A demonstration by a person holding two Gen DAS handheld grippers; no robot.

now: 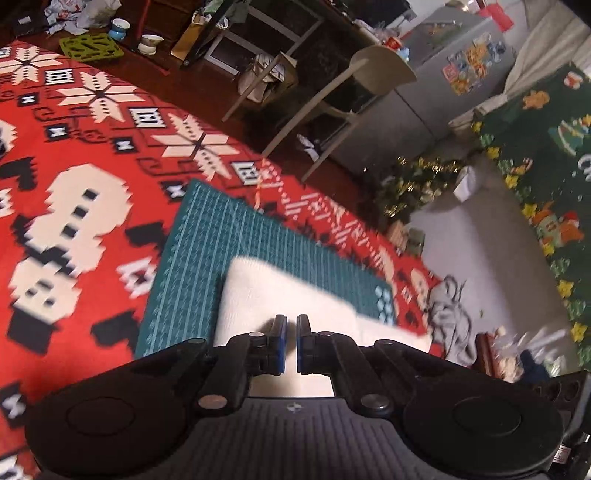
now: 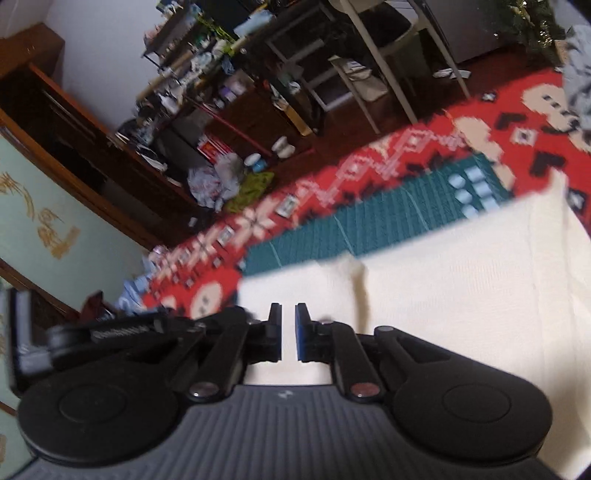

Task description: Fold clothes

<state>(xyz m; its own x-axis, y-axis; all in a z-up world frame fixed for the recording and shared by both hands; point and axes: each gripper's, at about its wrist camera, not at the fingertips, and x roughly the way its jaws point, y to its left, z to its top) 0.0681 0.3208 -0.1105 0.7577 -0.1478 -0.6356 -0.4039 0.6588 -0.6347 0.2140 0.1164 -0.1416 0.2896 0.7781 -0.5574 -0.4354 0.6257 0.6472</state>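
I note a red patterned cloth (image 1: pixel 92 155) covering the surface, with white snowflake and figure motifs. On it lies a teal mat (image 1: pixel 221 236) with a pale grid. A cream garment (image 1: pixel 280 295) rests on the mat, folded into a flat block; in the right wrist view it (image 2: pixel 461 277) fills the near right of the frame and runs past the mat's (image 2: pixel 351 229) near edge, with one corner lying just ahead of the right claw.

Beyond the surface I see a pale chair (image 1: pixel 354 92), a grey cabinet (image 1: pixel 436 92) bearing stickers, and a green Christmas hanging (image 1: pixel 546 166). A crumpled grey garment (image 1: pixel 454 314) lies at the far right edge of the red cloth, apart from the cream one. A blue cup (image 1: pixel 121 28) and a white cup (image 1: pixel 150 43) stand on the dark floor near a green trivet (image 1: pixel 90 46).

The left claw (image 1: pixel 291 343) hangs over the cream garment with its blue pads drawn close, a thin gap between them and nothing in it. The right claw (image 2: pixel 288 332) is over the same garment near its left corner; its jaws stand a little apart, a narrow slot showing, nothing gripped. Both views are blurred.
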